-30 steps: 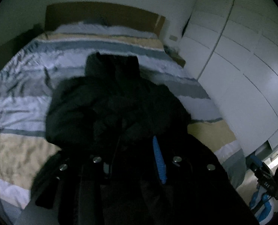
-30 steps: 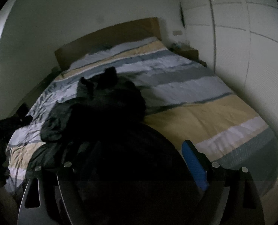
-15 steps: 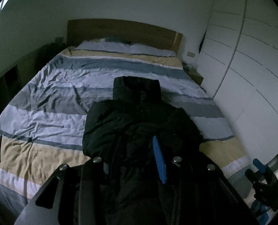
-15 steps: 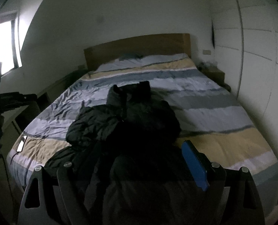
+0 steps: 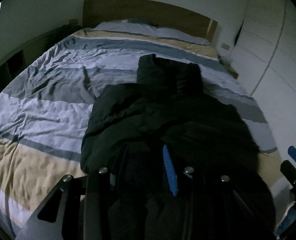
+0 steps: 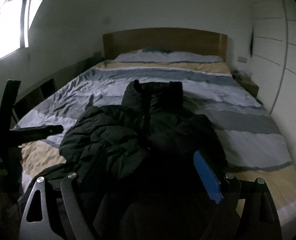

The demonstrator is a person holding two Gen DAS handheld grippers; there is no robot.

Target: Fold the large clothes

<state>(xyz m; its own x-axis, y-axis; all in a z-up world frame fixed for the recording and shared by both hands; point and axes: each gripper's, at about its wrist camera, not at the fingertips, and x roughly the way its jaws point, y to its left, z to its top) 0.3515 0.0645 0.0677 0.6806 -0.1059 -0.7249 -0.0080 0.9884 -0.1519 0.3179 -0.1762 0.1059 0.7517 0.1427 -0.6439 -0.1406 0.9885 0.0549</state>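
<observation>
Blue-padded, the left gripper (image 5: pixel 146 160) hangs over the near hem of the black puffer jacket (image 5: pixel 167 120), jaws narrowed; whether they pinch cloth I cannot tell in this gloom. The right gripper (image 6: pixel 146 172) stands spread wide above the same hem, grasping nothing. The jacket lies collar-first toward the wooden headboard (image 6: pixel 163 40), on the striped duvet (image 6: pixel 237 124).

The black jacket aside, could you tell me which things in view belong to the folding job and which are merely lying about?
Belonging to the job:
- black jacket, spread on the bed
- left gripper
- right gripper
- striped duvet, the folding surface

Merely about:
- pillows
- wooden headboard
- white wardrobe
- window
</observation>
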